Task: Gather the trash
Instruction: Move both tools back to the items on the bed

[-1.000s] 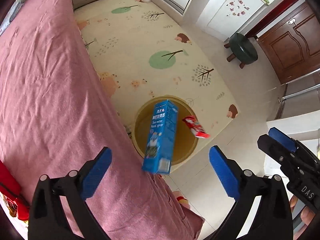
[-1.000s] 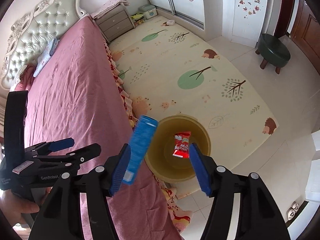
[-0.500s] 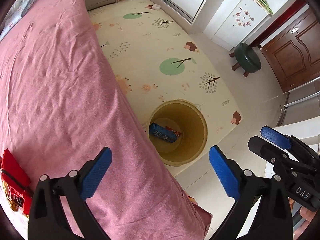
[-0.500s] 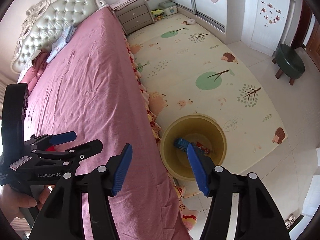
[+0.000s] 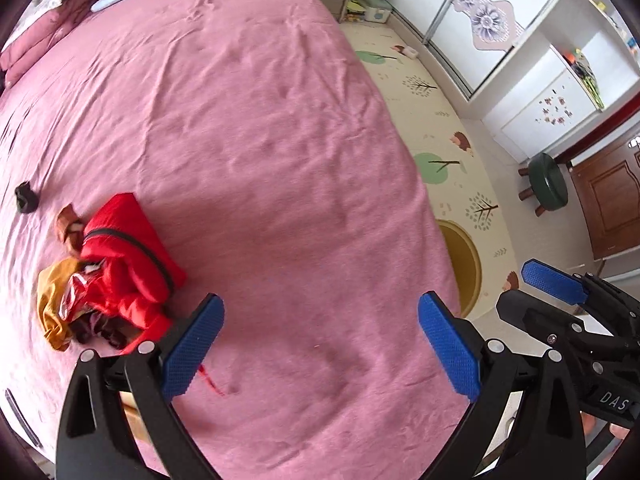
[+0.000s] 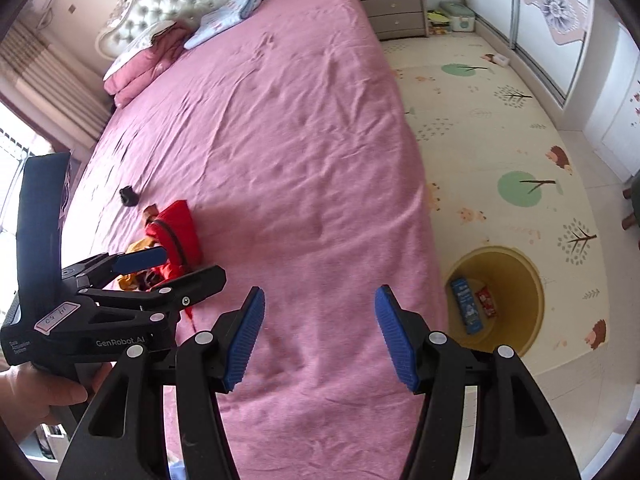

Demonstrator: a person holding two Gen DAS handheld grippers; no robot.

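Note:
A yellow bin (image 6: 516,304) stands on the floor by the bed's edge; a blue carton (image 6: 466,310) and a red wrapper (image 6: 486,300) lie inside it. Only the bin's rim (image 5: 466,264) shows in the left wrist view. A pile of red and yellow wrappers (image 5: 112,272) lies on the pink bed (image 5: 260,140), also seen in the right wrist view (image 6: 172,240). A small brown scrap (image 5: 68,226) and a small black thing (image 5: 26,198) lie beyond it. My left gripper (image 5: 320,344) is open and empty over the bed, right of the pile. My right gripper (image 6: 320,336) is open and empty over the bed.
The bed's headboard and pillows (image 6: 168,36) are at the far end. A patterned play mat (image 6: 500,128) covers the floor right of the bed. A green stool (image 5: 548,186), a grey nightstand (image 6: 394,10) and white wardrobes (image 5: 500,40) stand around the mat.
The blue carton and the red wrapper fell into the bin. Both grippers then swung left, away from the bin and over the bed, bringing the red and yellow pile into view.

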